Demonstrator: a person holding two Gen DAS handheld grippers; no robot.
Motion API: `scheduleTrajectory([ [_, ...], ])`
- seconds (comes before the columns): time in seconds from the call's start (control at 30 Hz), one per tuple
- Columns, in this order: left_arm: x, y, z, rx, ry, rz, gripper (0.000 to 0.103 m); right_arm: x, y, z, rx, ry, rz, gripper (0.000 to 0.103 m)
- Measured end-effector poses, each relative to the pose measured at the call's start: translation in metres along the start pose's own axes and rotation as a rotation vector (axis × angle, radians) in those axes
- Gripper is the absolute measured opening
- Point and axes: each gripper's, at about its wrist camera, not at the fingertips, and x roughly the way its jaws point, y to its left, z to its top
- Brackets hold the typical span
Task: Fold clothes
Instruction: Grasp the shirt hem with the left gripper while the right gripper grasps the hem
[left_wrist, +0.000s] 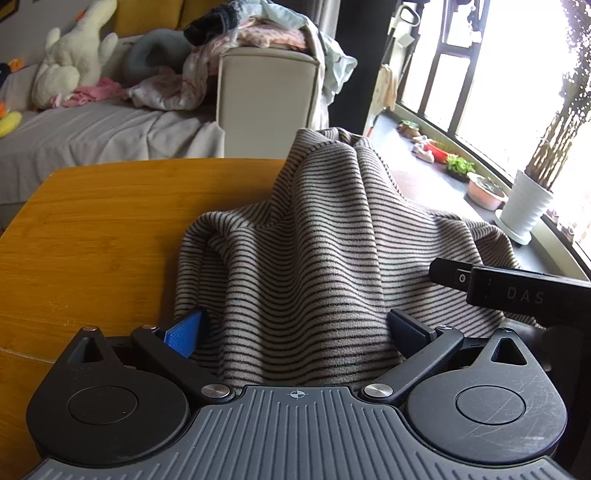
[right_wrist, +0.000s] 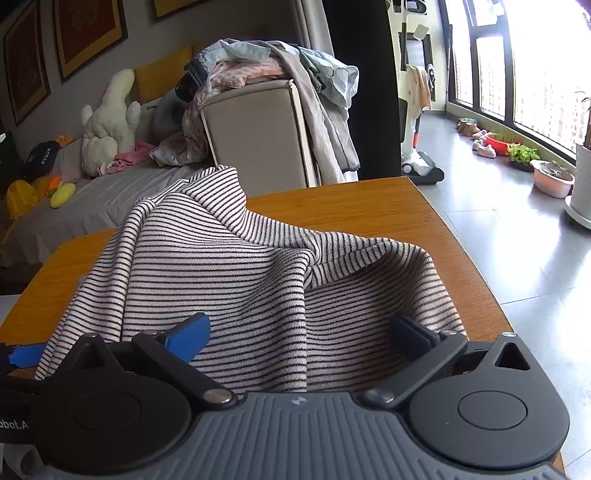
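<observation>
My left gripper (left_wrist: 295, 328): jaws spread wide, ribbed blue pads either side of shirt (left_wrist: 314, 258), cloth running between, not pinched. My right gripper (right_wrist: 299, 332): same, jaws wide apart, cloth draped between pads. Shirt (right_wrist: 240, 266): soft knit, thin dark stripes on pale ground, bunched in peaked folds on table (left_wrist: 103, 229). Table (right_wrist: 351, 203): smooth orange wood, fine grain, rounded corners. Beyond: sofa (left_wrist: 92, 136) under grey wrinkled cover, fluffy white plush (left_wrist: 74, 62).
</observation>
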Motion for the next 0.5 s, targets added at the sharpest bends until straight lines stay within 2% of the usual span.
scheduleTrajectory([
  [0.13, -0.005, -0.003, -0.005, 0.020, -0.016, 0.004, 0.103, -0.001, -0.002, -0.004, 0.012, 0.010, 0.017, 0.103],
  [0.33, -0.036, 0.003, -0.031, 0.022, -0.020, -0.024, 0.103, -0.034, 0.009, -0.030, 0.008, 0.011, 0.038, 0.103],
  [0.43, -0.063, 0.004, -0.054, 0.045, -0.009, -0.057, 0.103, -0.061, 0.015, -0.051, 0.004, 0.011, 0.046, 0.103],
  [0.5, -0.085, 0.005, -0.071, 0.075, 0.006, -0.111, 0.103, -0.079, 0.016, -0.064, 0.014, 0.004, 0.056, 0.103],
])
